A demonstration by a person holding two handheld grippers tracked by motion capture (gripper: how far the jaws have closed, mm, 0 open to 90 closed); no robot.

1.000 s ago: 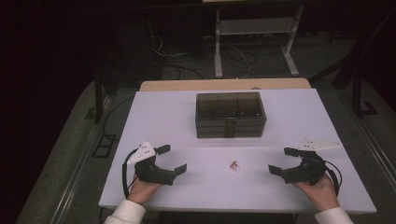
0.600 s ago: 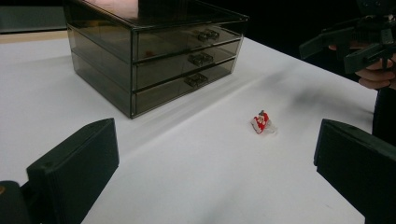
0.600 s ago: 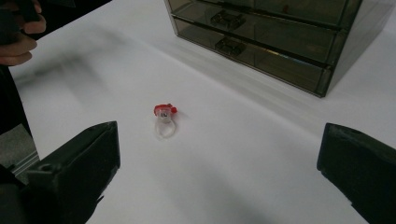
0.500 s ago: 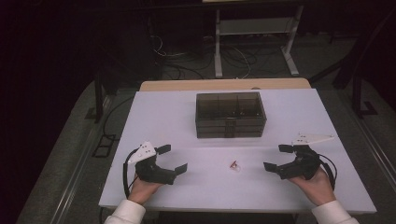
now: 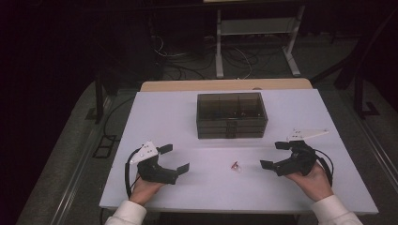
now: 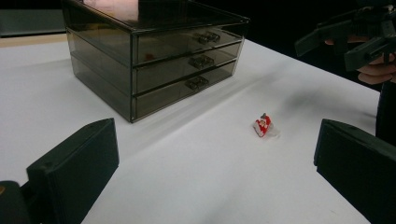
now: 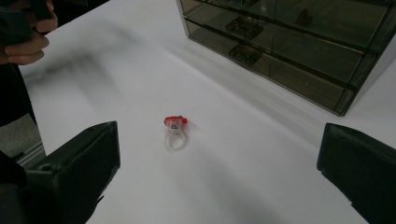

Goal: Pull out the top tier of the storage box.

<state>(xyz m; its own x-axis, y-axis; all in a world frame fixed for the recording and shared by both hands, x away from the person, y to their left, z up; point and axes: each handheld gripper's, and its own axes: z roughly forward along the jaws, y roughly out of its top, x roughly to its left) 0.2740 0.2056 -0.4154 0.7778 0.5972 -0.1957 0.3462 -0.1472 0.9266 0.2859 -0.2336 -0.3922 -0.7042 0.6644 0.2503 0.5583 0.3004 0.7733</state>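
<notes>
High view: the left gripper (image 5: 174,158) and the right gripper (image 5: 275,154) rest low over the near part of the white tabletop (image 5: 159,112), one in each hand, both with jaws spread wide and nothing between them. A small red and clear ring (image 5: 235,166) lies on the tabletop between the two grippers, apart from both and a little nearer the right one. Behind it stands a smoky see-through drawer box (image 5: 232,115), its three drawers shut.

The left gripper view shows the ring (image 6: 263,126) as a red top with a clear band, lying ahead between the released jaws, with the box (image 6: 154,51) to the left and the right gripper (image 6: 355,39) at the upper right. The right gripper view shows the ring (image 7: 175,130) resting with its clear band toward the camera, and the drawer handles on the box (image 7: 299,42).
</notes>
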